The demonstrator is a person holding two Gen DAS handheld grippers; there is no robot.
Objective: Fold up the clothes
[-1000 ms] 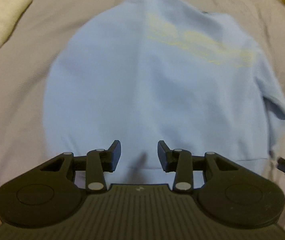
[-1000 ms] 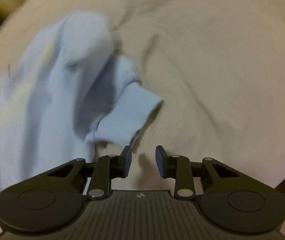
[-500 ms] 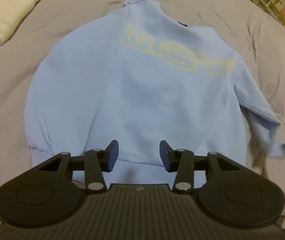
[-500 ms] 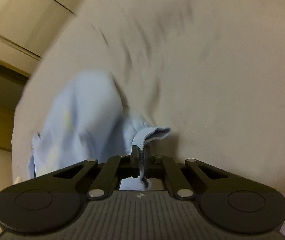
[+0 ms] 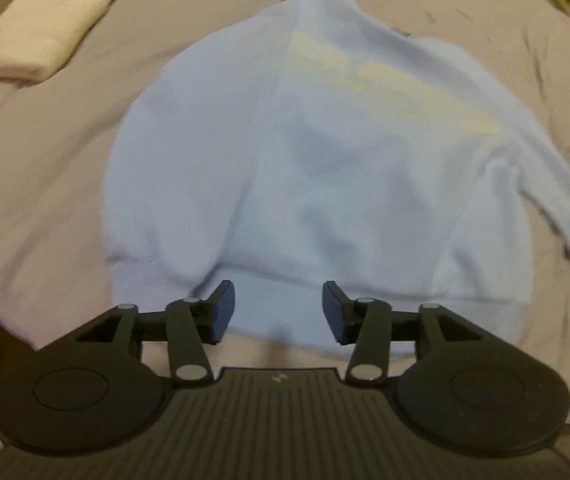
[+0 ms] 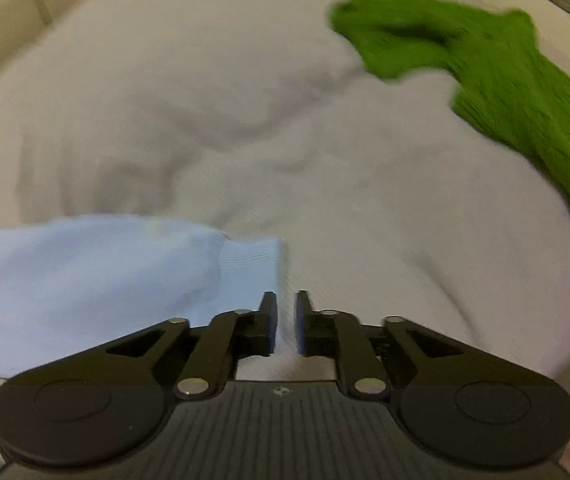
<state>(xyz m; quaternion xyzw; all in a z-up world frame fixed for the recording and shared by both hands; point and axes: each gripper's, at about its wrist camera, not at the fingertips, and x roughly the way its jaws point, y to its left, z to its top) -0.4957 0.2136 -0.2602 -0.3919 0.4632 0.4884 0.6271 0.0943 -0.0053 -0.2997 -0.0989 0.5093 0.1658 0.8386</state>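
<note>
A light blue sweatshirt (image 5: 325, 168) with pale yellow lettering lies flat on the bed cover, its hem nearest the camera and one sleeve running off to the right. My left gripper (image 5: 278, 312) hovers over the hem band; its jaws are opening, with only the hem seen below them. In the right wrist view the sweatshirt's sleeve (image 6: 97, 276) lies stretched out to the left, its ribbed cuff (image 6: 253, 264) just ahead of the fingertips. My right gripper (image 6: 286, 320) has its jaws opening to a narrow gap with nothing between them.
A folded white towel (image 5: 49, 28) lies on the grey bed cover (image 5: 37, 184) at the far left. A green garment (image 6: 497, 80) lies crumpled on the cover at the upper right of the right wrist view. The bed's edge drops off at the left.
The right gripper shut on the cuff, carried the sleeve out sideways, then let it go and parted its jaws. The left gripper's jaws widened and it drew back slightly over the hem.
</note>
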